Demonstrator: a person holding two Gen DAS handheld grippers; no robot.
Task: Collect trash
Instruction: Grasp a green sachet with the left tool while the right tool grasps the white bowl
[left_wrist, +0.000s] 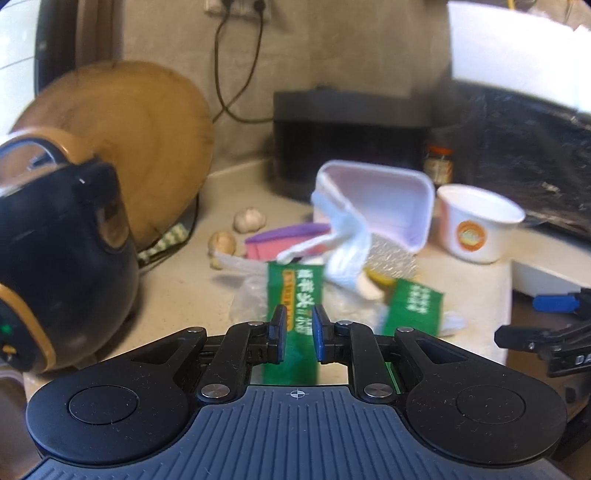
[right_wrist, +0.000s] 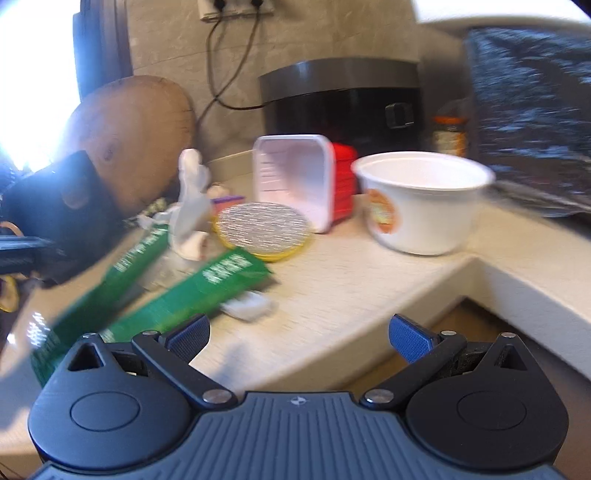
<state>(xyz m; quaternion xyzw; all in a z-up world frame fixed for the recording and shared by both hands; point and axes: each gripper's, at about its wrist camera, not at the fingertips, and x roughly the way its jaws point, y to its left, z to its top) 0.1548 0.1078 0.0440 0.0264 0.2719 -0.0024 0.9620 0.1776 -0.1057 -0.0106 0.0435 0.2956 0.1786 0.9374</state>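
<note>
Trash lies on a beige counter (right_wrist: 332, 288). Two green wrappers (left_wrist: 295, 314) (right_wrist: 207, 291), a crumpled white tissue (left_wrist: 347, 236) (right_wrist: 192, 206), a foil lid (right_wrist: 264, 229), a white tray (left_wrist: 384, 199) (right_wrist: 295, 177) on its side and a white paper bowl (left_wrist: 476, 225) (right_wrist: 421, 203). My left gripper (left_wrist: 299, 328) is nearly shut with one green wrapper between its jaws; whether it grips it is unclear. My right gripper (right_wrist: 299, 336) is open and empty above the counter's front edge. The left gripper shows blurred at the left of the right wrist view.
A black and gold kettle (left_wrist: 55, 266) stands at the left before a round wooden board (left_wrist: 140, 147). Garlic bulbs (left_wrist: 249, 219) lie near it. A black appliance (left_wrist: 351, 140) (right_wrist: 343, 103) and a jar (left_wrist: 437, 164) stand at the back wall. A black bag (right_wrist: 532, 110) hangs at the right.
</note>
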